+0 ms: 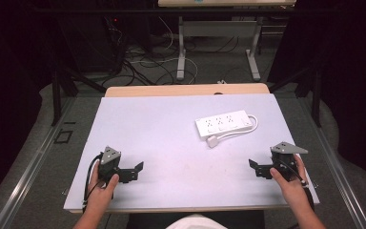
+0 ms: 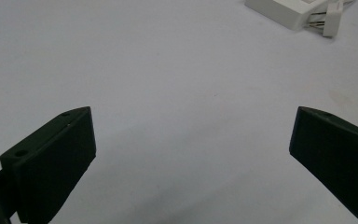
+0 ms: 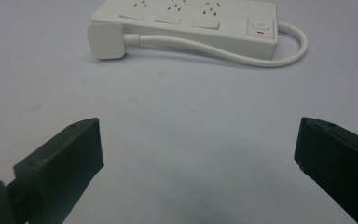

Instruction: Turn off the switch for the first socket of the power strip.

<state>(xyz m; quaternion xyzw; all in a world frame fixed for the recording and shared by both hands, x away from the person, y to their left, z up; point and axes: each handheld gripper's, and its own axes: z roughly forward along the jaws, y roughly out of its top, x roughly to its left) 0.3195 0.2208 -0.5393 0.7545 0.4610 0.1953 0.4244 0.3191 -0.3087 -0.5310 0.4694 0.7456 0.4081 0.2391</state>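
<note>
A white power strip (image 1: 224, 124) lies flat on the pale table mat (image 1: 162, 124), right of centre. Its short white cable (image 1: 253, 125) loops round the right end and back along the front to the white plug (image 1: 213, 141), which rests on the mat. My left gripper (image 1: 137, 171) is held near the front left, open and holding nothing. My right gripper (image 1: 256, 168) is at the front right, also open and holding nothing. The right gripper view has the power strip (image 3: 191, 18), its plug (image 3: 105, 42) and a red-marked switch (image 3: 258, 26) ahead of the right gripper (image 3: 198, 135). Past the left gripper (image 2: 192, 126), the power strip (image 2: 284, 9) sits far off.
The mat covers a wooden table whose far edge (image 1: 186, 89) shows. Behind it stand another table's legs (image 1: 181, 52) and loose cables on the floor (image 1: 143, 67). Bare mat lies between the two grippers and to the left of the strip.
</note>
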